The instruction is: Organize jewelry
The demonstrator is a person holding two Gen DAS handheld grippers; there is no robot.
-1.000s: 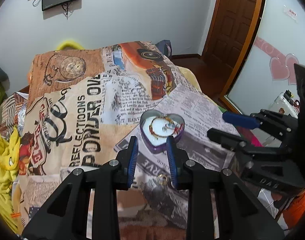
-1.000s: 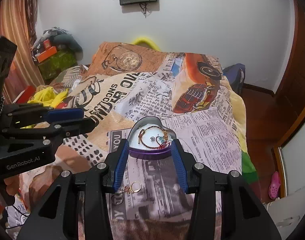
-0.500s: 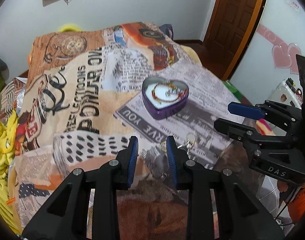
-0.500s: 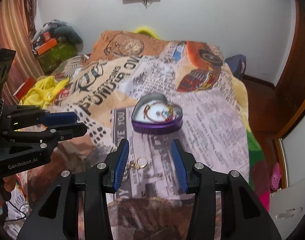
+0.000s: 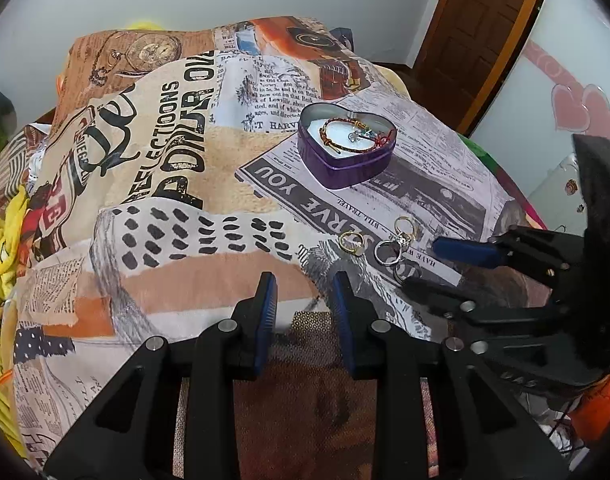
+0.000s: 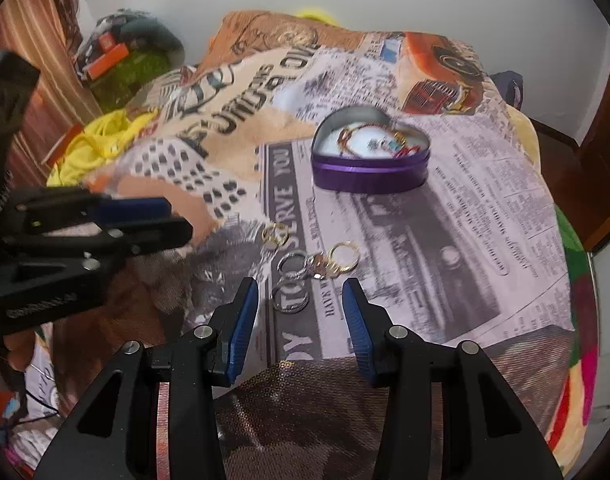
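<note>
Left wrist: purple heart tin (image 5: 347, 160), bracelet (image 5: 355, 136) inside

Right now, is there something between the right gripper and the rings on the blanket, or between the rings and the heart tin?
Nothing visible blocks either path. The right gripper is open and empty just short of the rings, with only bare blanket between the rings and the open heart tin. The left gripper stays off to the side.

Heart-shaped purple tin (image 5: 347, 160), open, beaded bracelet (image 5: 355, 136) inside. Loose rings (image 6: 315, 264), gold and silver, clustered on the bedspread (image 5: 165, 168) near the tin.
</note>
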